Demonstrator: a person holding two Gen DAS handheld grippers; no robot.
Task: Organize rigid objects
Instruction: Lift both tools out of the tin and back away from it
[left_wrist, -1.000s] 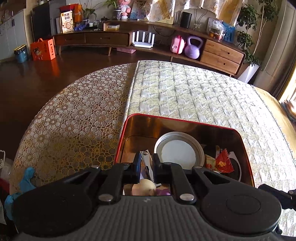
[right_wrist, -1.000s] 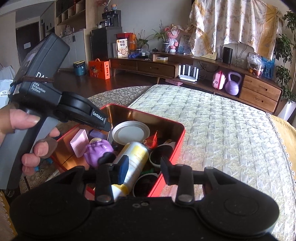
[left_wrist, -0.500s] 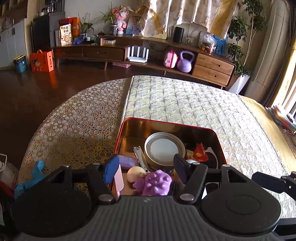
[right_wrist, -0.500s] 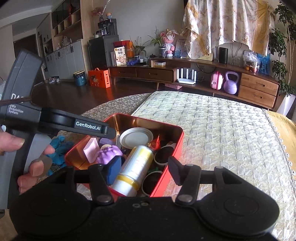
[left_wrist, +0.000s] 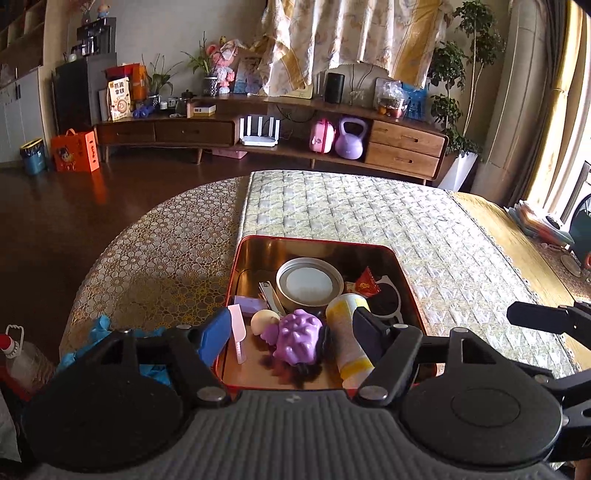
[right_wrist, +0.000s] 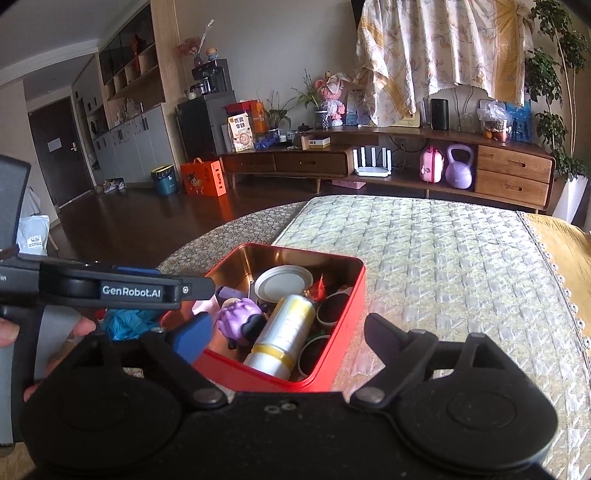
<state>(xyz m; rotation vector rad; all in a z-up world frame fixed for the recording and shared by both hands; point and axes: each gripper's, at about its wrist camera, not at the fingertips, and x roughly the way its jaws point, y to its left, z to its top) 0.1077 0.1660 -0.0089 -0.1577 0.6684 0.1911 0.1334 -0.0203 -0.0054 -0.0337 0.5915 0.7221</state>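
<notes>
Both grippers hang just near of the red tin (left_wrist: 236, 288), and both are coming open. The left gripper (left_wrist: 286, 338) has its jaws spreading with nothing pinched; the purple toy (left_wrist: 297, 338) lies between them in the view but loose on the tin floor. The right gripper (right_wrist: 286, 338) is opening wider still and is empty, with the tin's near corner framed between its tips.

The tin sits on a quilted cloth over the bench (right_wrist: 443, 258), close to the near left edge. The risk, as I read it: it is thin metal with a slick gold lining on soft, ridged fabric, so a knock on the rim could skid it towards that edge.

The silver and yellow bottle (right_wrist: 284, 332) is a smooth cylinder lying on its side, likely to roll if nudged. The round metal lid (left_wrist: 308, 282) lies flat in the far part of the tin. Dark cups (right_wrist: 332, 308) crowd the right side, so a wide jaw going in there may snag. The toy is knobbly, moulded plastic, easy to pinch off-centre.
</notes>
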